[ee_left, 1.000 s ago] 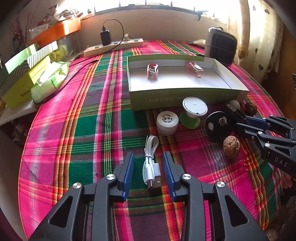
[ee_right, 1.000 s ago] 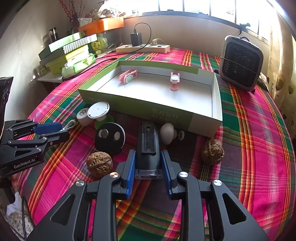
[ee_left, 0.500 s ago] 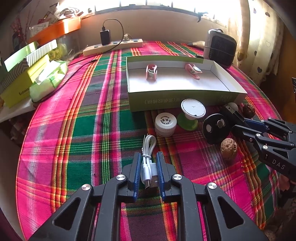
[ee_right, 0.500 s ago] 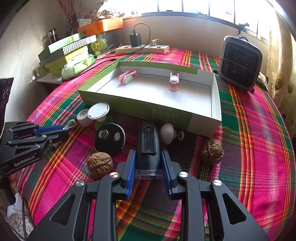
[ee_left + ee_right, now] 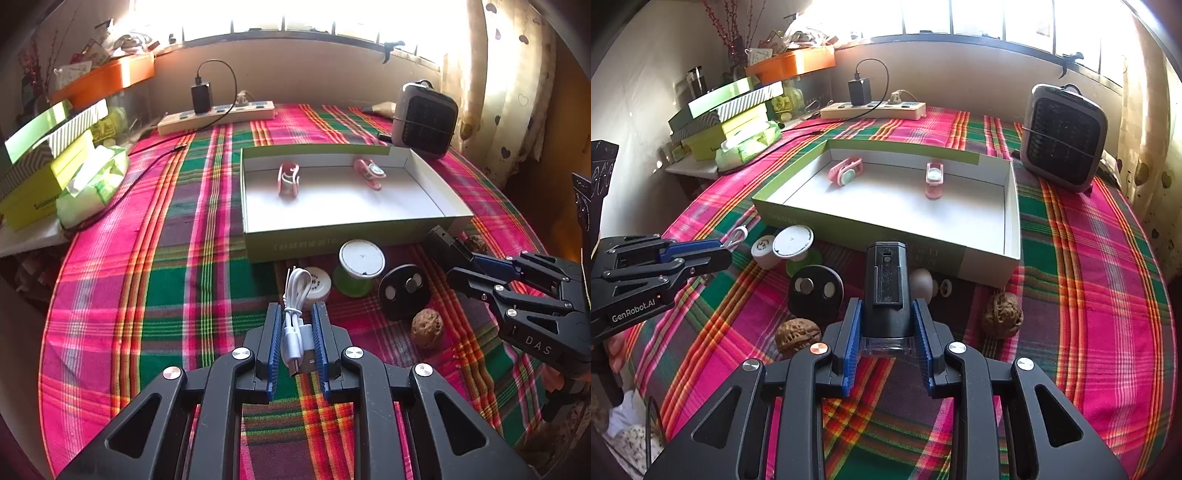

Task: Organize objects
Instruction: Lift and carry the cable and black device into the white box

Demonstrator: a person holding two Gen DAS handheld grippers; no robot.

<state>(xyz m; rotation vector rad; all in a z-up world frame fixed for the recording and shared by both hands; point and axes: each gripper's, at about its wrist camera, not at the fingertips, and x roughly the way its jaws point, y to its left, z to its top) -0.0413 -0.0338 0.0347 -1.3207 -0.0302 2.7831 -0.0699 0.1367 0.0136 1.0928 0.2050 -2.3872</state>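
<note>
Sunlit tartan tabletop: the left gripper is clamped on the coiled white USB cable, the right gripper on the black oblong device. Lift both well above the near wall of the shallow green-sided cardboard box before lowering them inside.

- A box sits on the middle of the worktop, with two clips lying apart inside it.
- A power strip lies behind the box and a heater stands behind it to the right.
- Before the box lie a small jar, a spool, a disc and two walnuts.
- The left gripper grasps a bundled cable just before the jar.
- The right gripper clasps a block-shaped device right of the disc.
</note>
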